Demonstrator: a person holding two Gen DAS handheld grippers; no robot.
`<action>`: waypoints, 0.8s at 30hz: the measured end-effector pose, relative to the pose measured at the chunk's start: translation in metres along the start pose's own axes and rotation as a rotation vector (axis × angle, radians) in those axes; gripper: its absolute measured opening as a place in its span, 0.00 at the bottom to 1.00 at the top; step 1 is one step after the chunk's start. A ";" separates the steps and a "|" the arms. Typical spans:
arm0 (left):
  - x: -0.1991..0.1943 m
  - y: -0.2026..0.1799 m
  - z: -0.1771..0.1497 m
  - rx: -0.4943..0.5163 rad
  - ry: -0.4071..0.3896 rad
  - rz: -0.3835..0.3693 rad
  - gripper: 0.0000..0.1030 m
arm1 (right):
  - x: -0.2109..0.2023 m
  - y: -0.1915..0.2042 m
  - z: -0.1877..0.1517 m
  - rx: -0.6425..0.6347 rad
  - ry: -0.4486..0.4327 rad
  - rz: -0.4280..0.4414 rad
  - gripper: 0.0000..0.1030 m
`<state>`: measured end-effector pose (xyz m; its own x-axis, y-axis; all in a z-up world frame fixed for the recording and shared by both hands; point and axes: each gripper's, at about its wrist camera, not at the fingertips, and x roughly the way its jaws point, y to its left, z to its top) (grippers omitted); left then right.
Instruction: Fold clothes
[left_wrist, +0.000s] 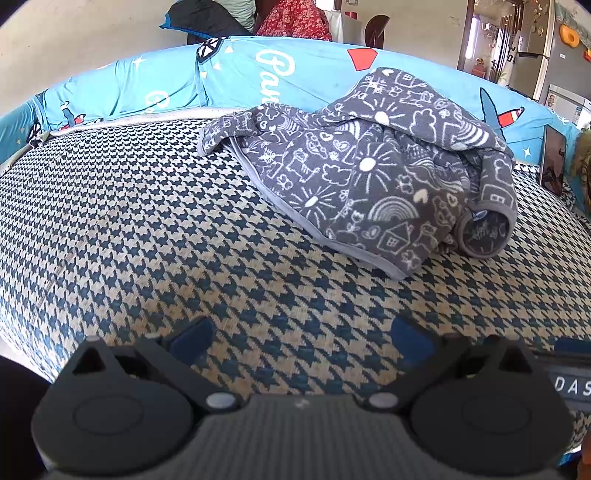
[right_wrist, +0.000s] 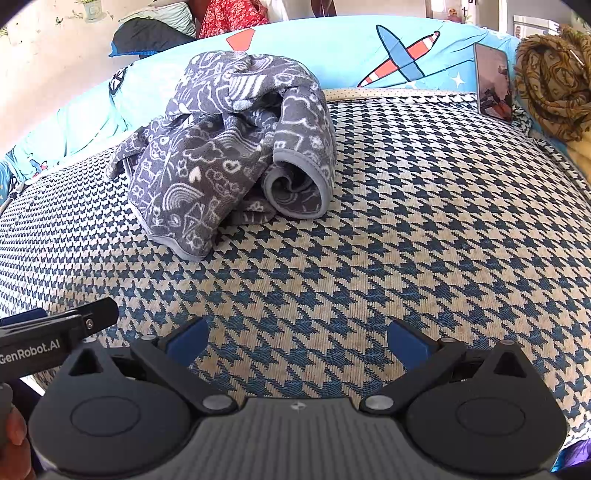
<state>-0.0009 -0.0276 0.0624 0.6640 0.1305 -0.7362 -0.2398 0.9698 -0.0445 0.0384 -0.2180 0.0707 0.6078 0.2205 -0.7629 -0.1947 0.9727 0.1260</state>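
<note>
1. Fingers of the left gripper (left_wrist: 301, 339) are seen spread wide at the bottom of the left wrist view, blue pads (left_wrist: 192, 338) apart, nothing held between them.
2. Fingers of the right gripper (right_wrist: 295, 341) are likewise spread wide at the bottom of the right wrist view and hold nothing; the left gripper's side is seen at that view's lower left edge.
3. Both grippers are held over the houndstooth mat (left_wrist: 147, 221), well apart from the garment.
4. A crumpled grey garment (left_wrist: 376, 166) with white doodle print is seen right of centre in the upper half of the left view, and upper left of centre in the right view, lying on the mat with one sleeve opening turned toward the cameras.
5. A blue printed sheet (left_wrist: 258, 74) is seen behind the mat, along the top.
6. A phone (right_wrist: 493, 81) is propped upright at the upper right of the right view, beside a brown patterned cloth (right_wrist: 554, 81).
</note>
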 end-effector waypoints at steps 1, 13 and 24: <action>0.000 0.000 0.000 0.000 0.000 -0.001 1.00 | 0.000 0.000 0.000 0.000 0.000 0.000 1.00; 0.000 -0.002 0.000 0.006 -0.001 -0.001 1.00 | 0.000 0.000 0.000 -0.002 0.000 0.004 1.00; 0.000 -0.003 0.000 0.010 -0.003 -0.003 1.00 | 0.000 0.000 0.000 0.000 0.001 0.004 1.00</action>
<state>-0.0002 -0.0302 0.0627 0.6670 0.1284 -0.7339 -0.2309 0.9722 -0.0397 0.0384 -0.2184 0.0706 0.6062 0.2244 -0.7630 -0.1971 0.9718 0.1291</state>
